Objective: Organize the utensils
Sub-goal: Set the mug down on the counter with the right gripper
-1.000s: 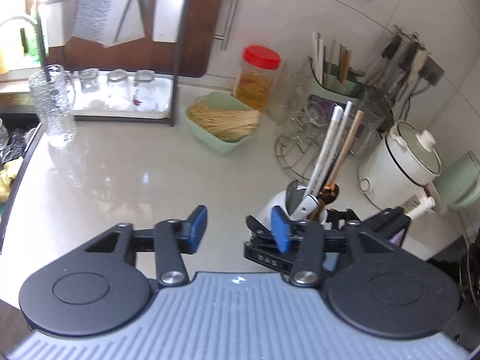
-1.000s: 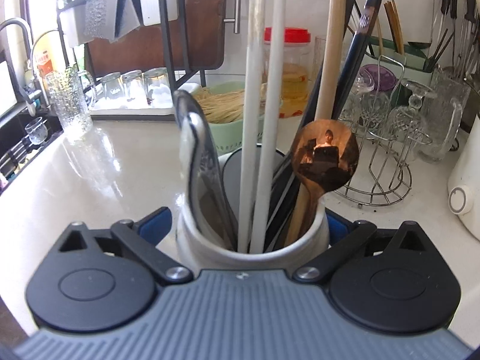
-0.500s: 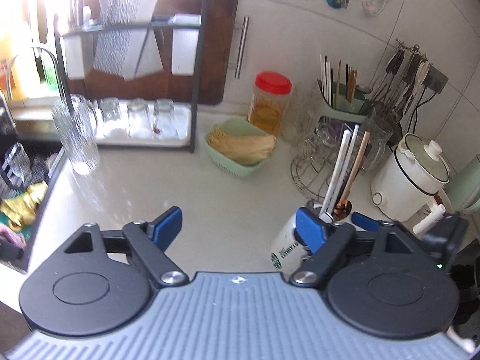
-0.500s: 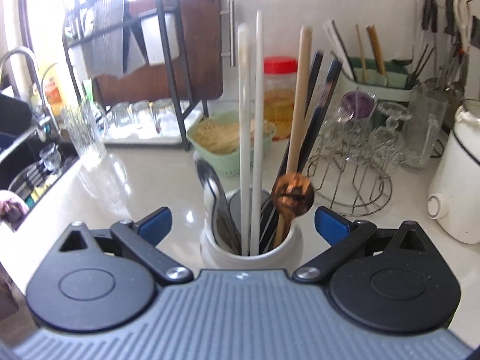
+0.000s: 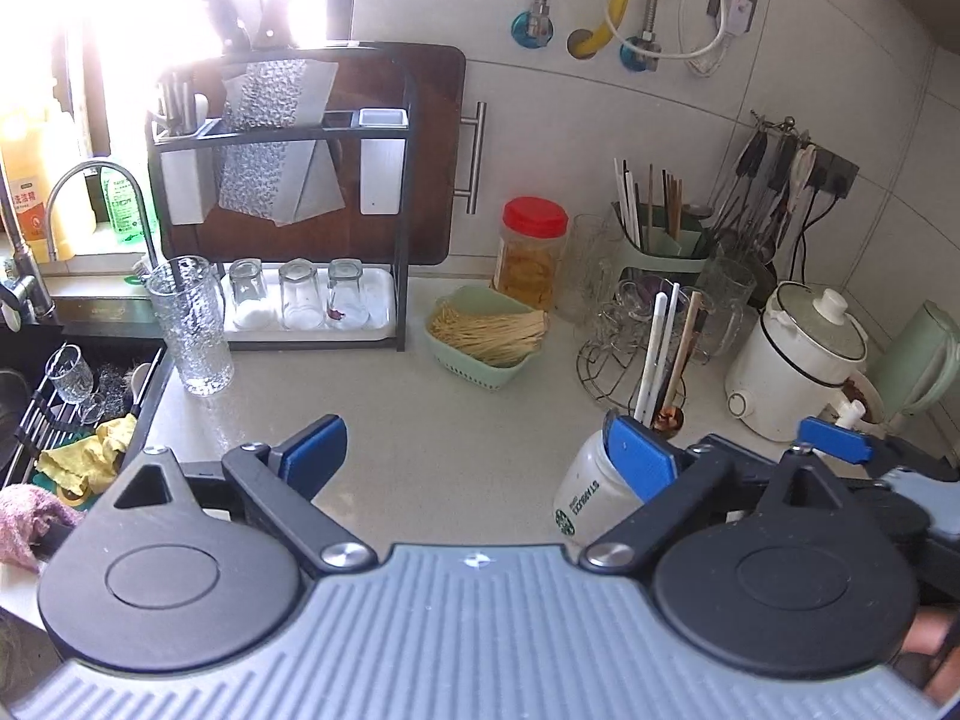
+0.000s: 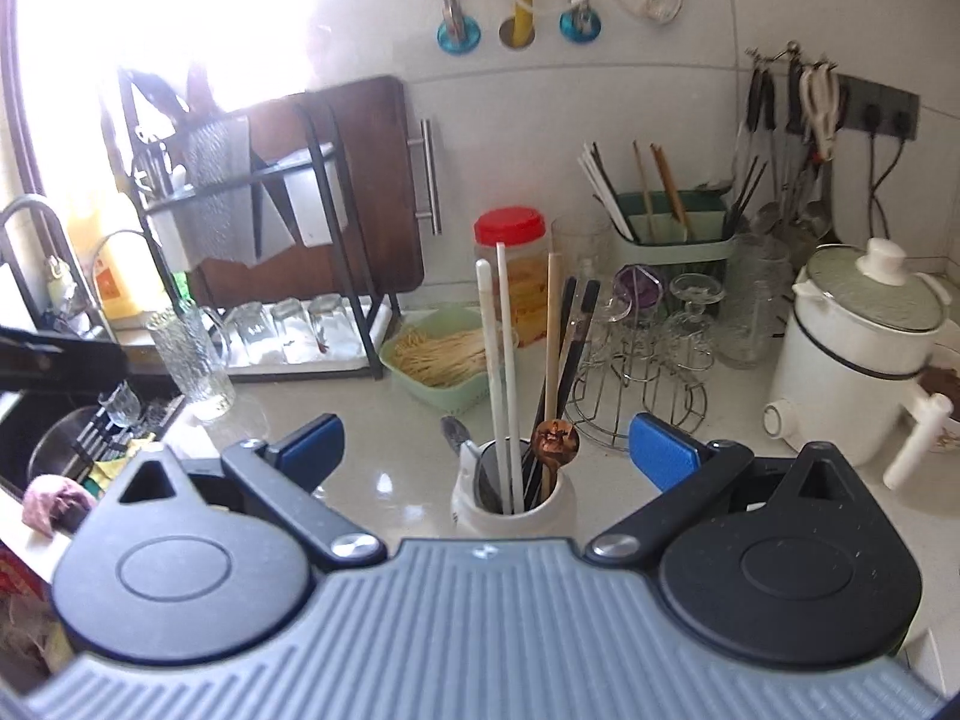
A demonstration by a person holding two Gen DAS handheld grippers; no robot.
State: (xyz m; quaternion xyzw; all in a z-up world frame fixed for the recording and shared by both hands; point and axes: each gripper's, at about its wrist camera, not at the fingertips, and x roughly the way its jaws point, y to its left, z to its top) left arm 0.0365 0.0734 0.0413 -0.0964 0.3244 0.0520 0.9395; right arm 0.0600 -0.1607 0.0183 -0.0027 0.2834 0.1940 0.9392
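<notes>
A white mug (image 6: pixel 513 510) stands upright on the counter and holds white chopsticks (image 6: pixel 501 360), a wooden chopstick, black chopsticks, a copper spoon (image 6: pixel 557 443) and a metal spoon. My right gripper (image 6: pixel 486 450) is open and empty, pulled back from the mug, its jaws wide to either side. The mug also shows in the left wrist view (image 5: pixel 585 498), at the right behind my left gripper's right finger. My left gripper (image 5: pixel 480 453) is open and empty above the counter.
A green basket of noodles (image 5: pixel 486 336), a red-lidded jar (image 5: pixel 531 252), a wire glass rack (image 5: pixel 630 348), a green utensil holder (image 5: pixel 660 240) and a white cooker (image 5: pixel 792 360) line the back. A dish rack with glasses (image 5: pixel 300 300) and a sink (image 5: pixel 60 396) are at the left.
Both grippers have pulled back and up from the mug. My right gripper has let go of the mug, which stays upright on the counter. My left gripper has opened wider.
</notes>
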